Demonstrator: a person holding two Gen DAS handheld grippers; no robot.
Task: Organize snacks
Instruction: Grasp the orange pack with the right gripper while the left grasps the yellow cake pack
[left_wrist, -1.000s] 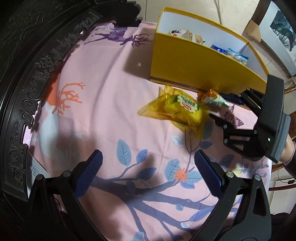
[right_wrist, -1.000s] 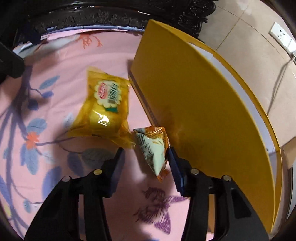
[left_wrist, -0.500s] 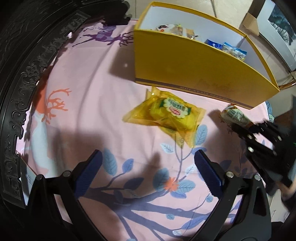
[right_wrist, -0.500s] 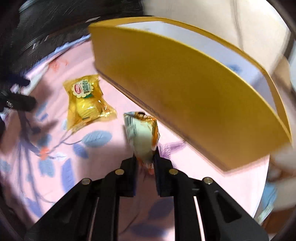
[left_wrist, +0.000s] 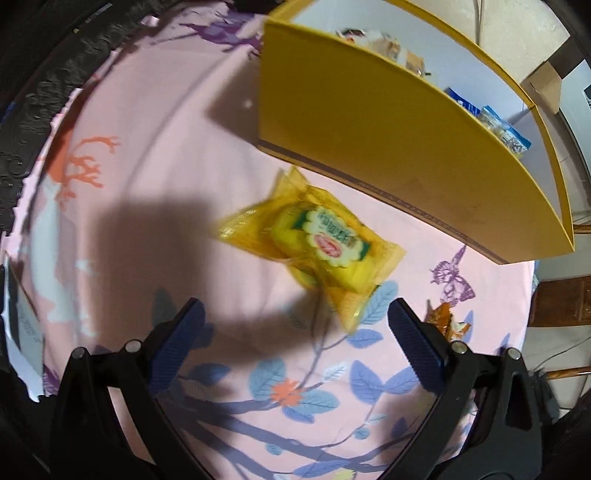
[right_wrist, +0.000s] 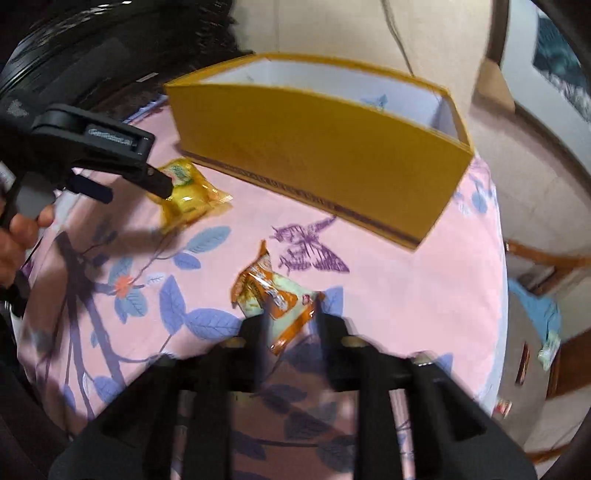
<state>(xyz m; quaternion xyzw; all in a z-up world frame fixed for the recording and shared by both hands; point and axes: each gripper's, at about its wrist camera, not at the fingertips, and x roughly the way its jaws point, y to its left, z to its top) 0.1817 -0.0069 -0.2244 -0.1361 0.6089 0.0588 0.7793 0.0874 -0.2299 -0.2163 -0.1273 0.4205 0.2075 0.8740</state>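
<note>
Blurring is smearing much of the right wrist view, so the right gripper's (right_wrist: 290, 325) fingertips are showing only as dark streaks. An orange and pale green snack packet (right_wrist: 275, 295) is lying on the pink cloth (right_wrist: 388, 280) with its near end between those fingers; they have just been opening, and a gap is showing on each side of the packet, so they are no longer squeezing it. In the left wrist view only an orange corner of this packet (left_wrist: 445, 323) is peeking out behind the right finger (left_wrist: 417, 343) of the left gripper (left_wrist: 291, 332).

The left gripper is standing wide open, holding nothing, its ribbed blue pads hanging over the cloth just short of a yellow snack bag (left_wrist: 317, 236). That bag is glossy and crinkled, with a white scalloped label, and it is lying flat just in front of the yellow box (left_wrist: 388, 147). In the right wrist view a person's hand (right_wrist: 18, 236) is gripping the left gripper's handle at the left edge, and one black finger is covering part of the bag.

The box is made of smooth card, yellow outside and white inside, open at the top. Its near wall is hiding most of the contents; only the tops of a few wrappers, some blue (left_wrist: 495, 125), are showing over the rim. The cloth is printed with blue leaves, a purple butterfly and orange antler shapes. A dark carved rim (left_wrist: 33, 110) is curving round the cloth's edge.
</note>
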